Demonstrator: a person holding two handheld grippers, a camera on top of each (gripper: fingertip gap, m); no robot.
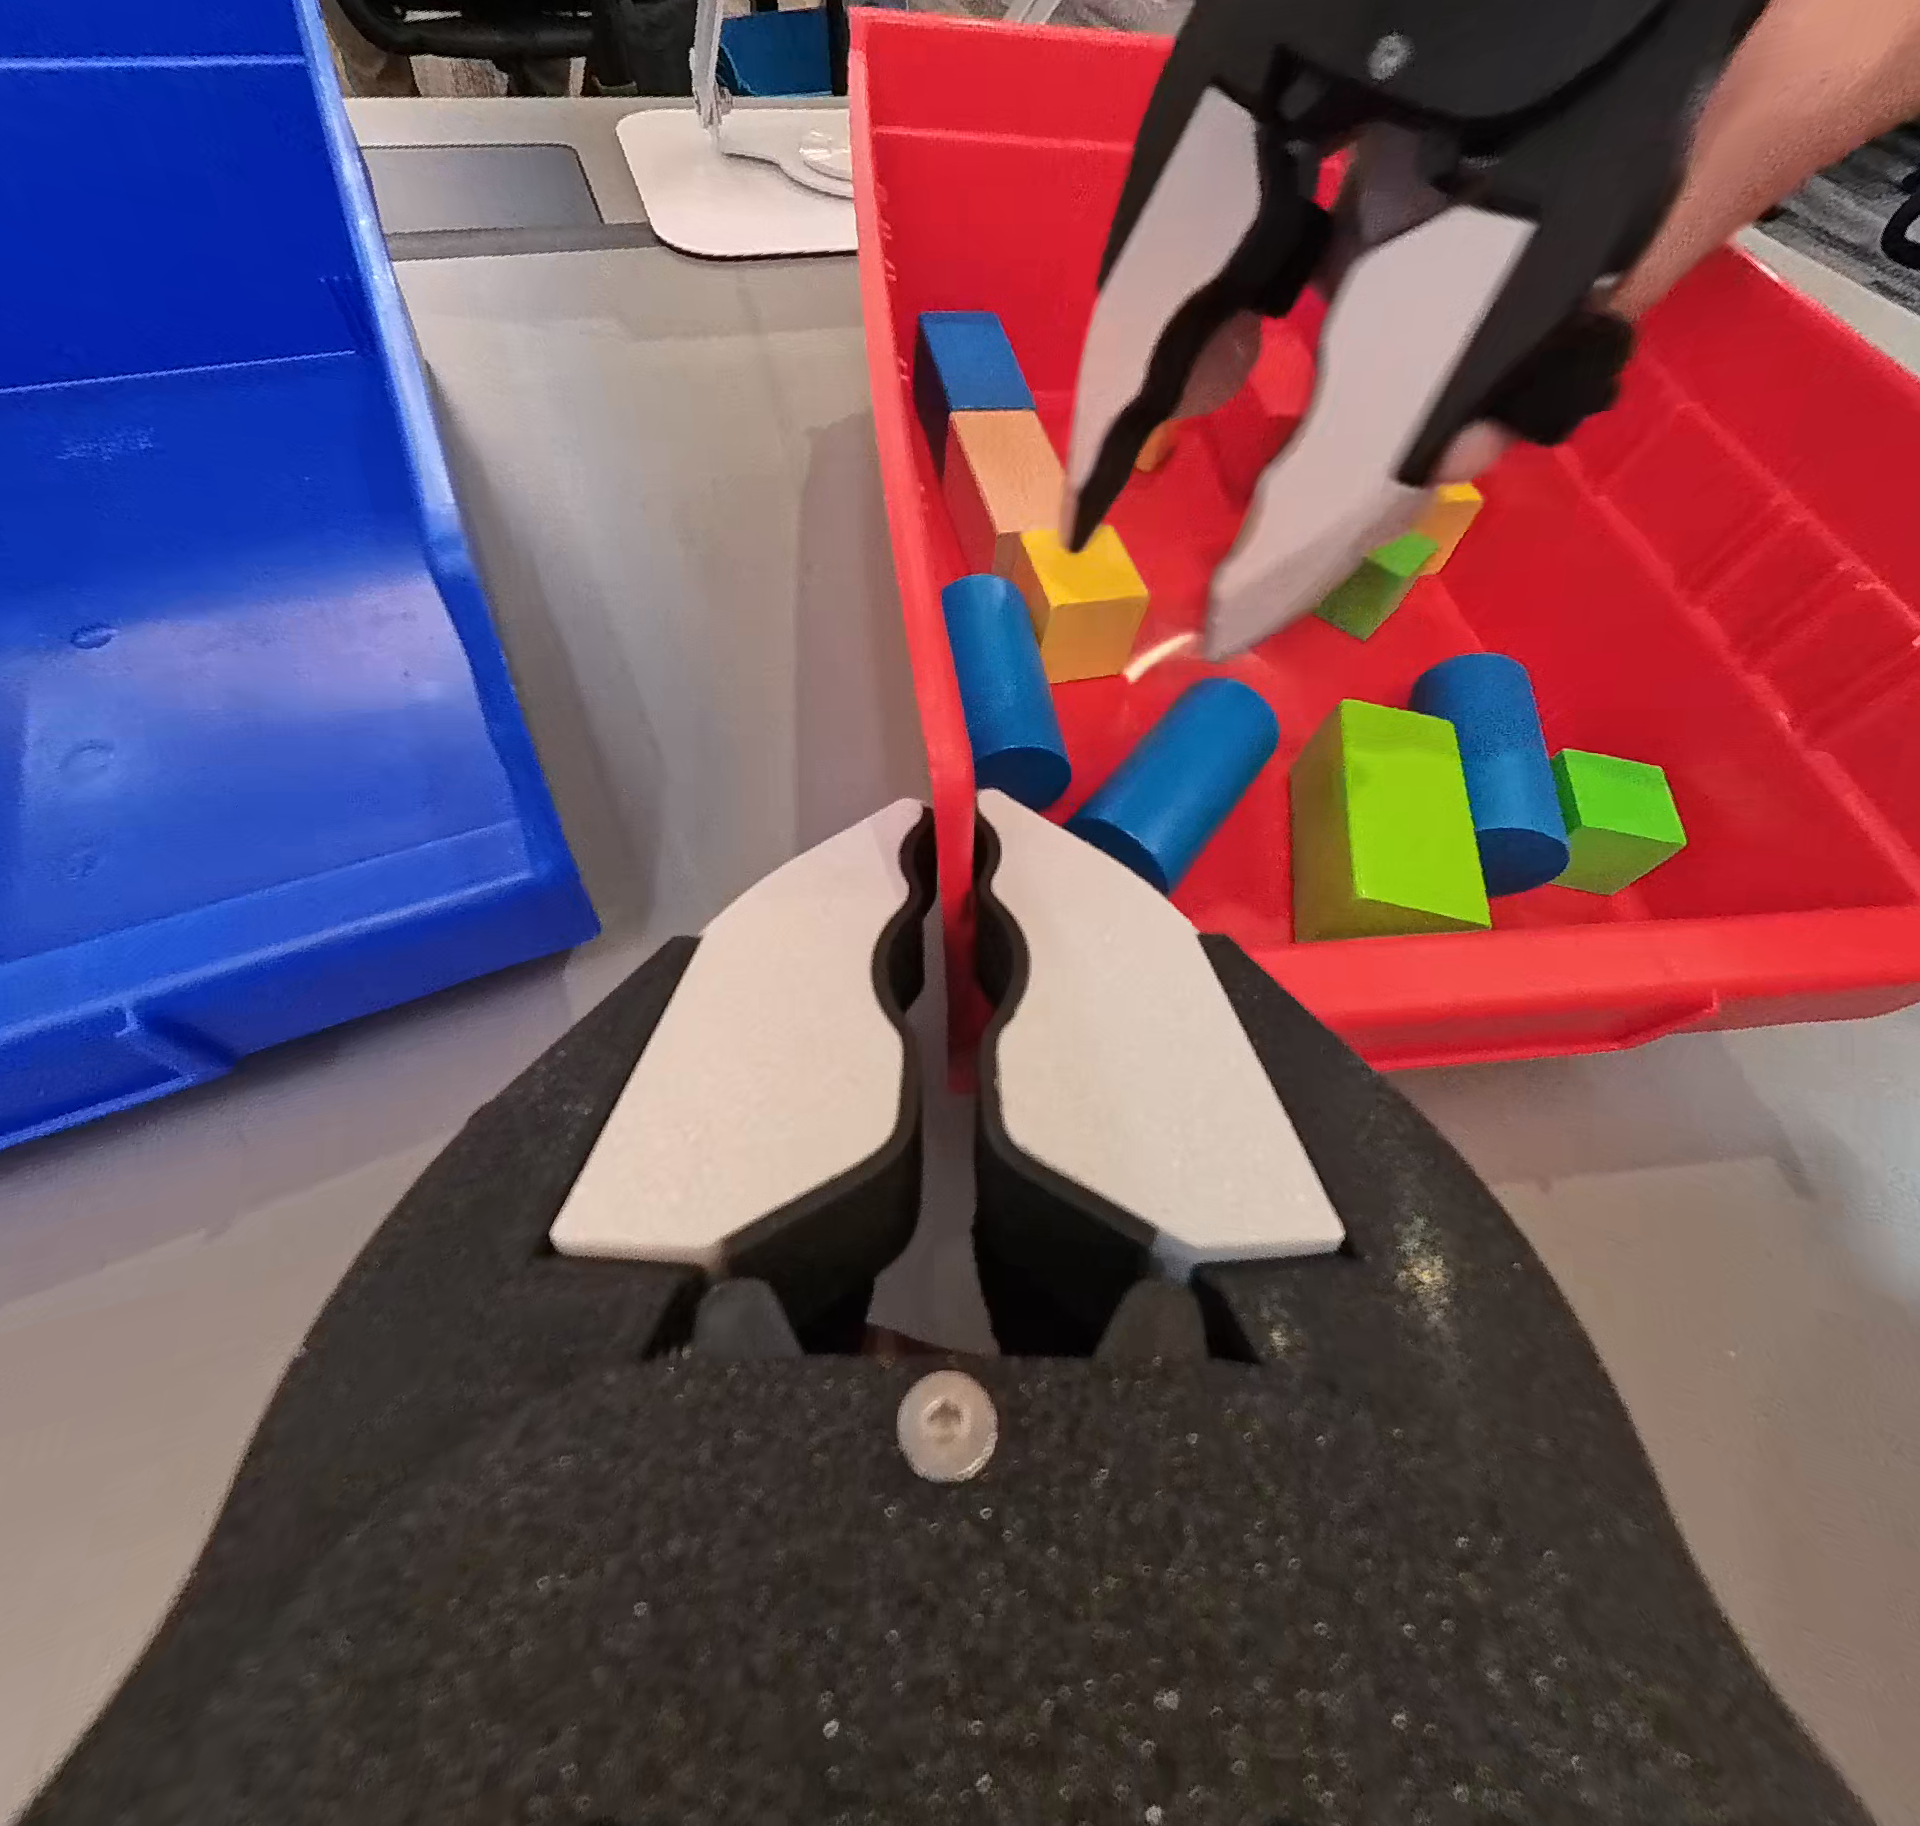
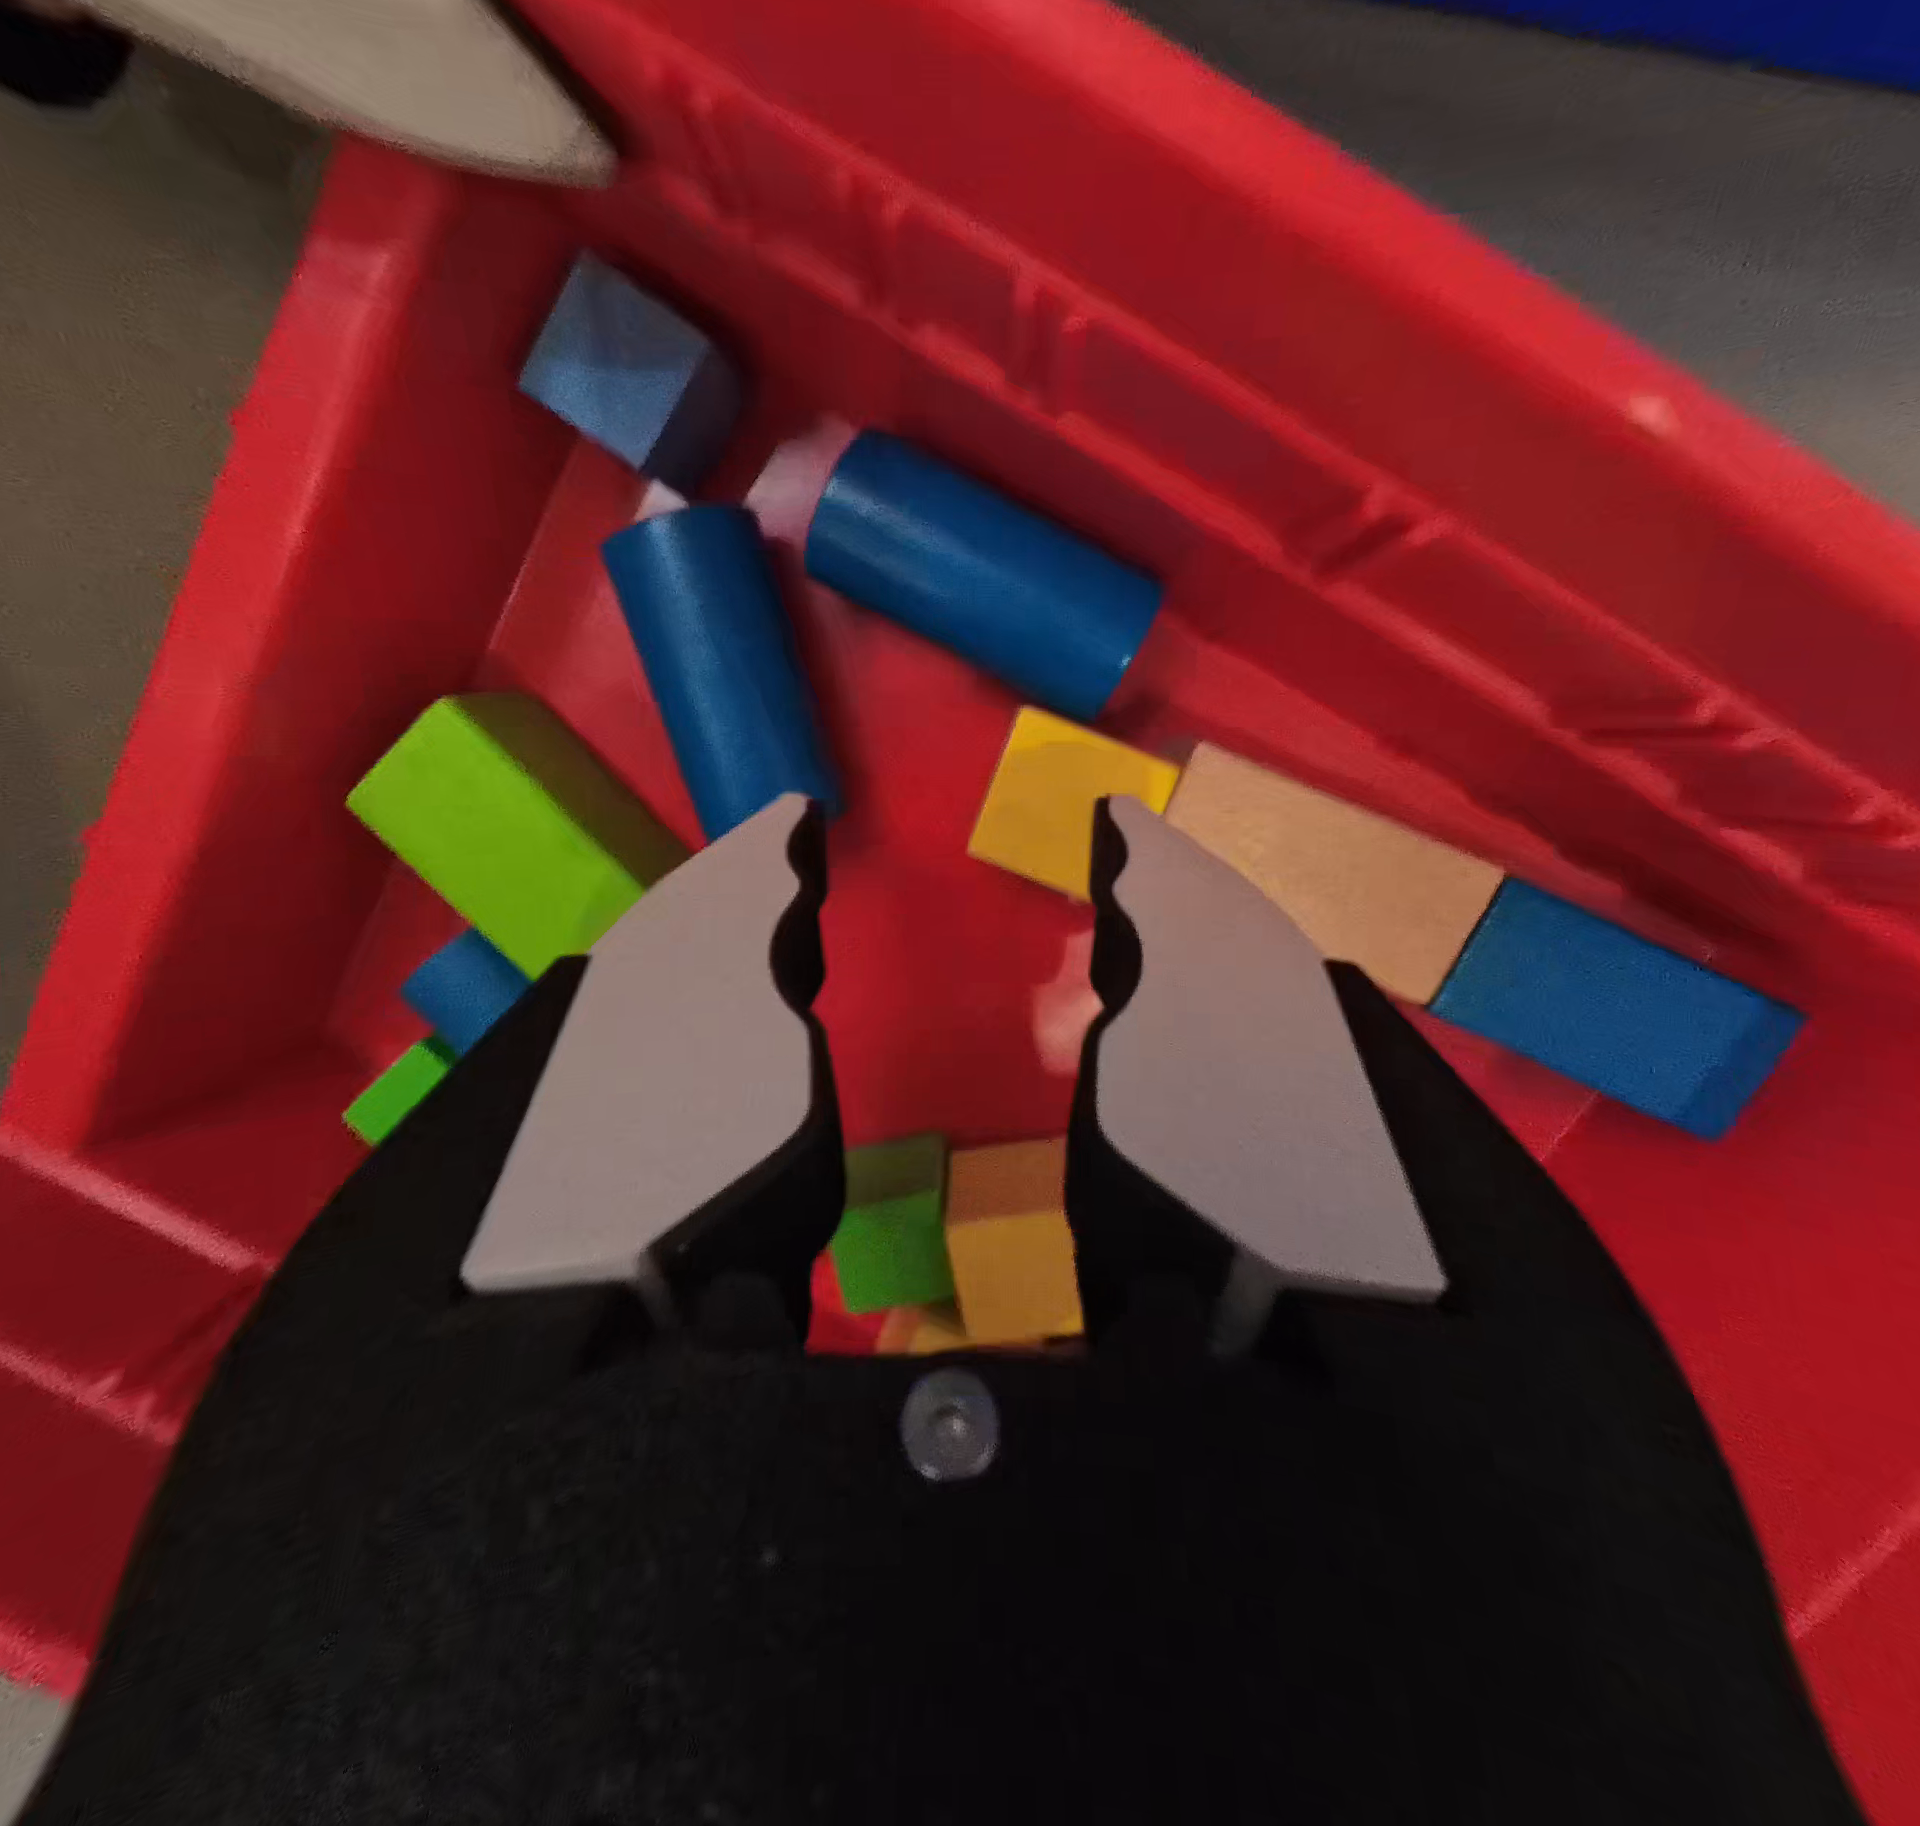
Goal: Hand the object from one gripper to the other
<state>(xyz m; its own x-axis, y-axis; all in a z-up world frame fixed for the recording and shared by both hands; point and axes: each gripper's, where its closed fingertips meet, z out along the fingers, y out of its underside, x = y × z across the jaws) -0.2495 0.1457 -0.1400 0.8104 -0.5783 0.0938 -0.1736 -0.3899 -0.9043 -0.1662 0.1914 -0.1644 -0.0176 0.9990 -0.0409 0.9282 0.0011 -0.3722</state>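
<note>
1. The right tongs are hanging wide open and empty over the red bin, above the yellow cube.
2. The left tongs are sitting nearly closed, empty, astride the bin's near wall.
3. Picking looks to be the step in hand; next, probably lowering around 1 block.

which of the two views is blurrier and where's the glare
Right wrist view is blurrier: the red bin wall and the blocks smear with motion, though its own right tongs stay fairly crisp. Left wrist view is mostly sharp; only the right tongs look soft there, with a small bright glare streak on the bin floor beside the yellow cube, and wide-angle bending at the blue bin.
</note>
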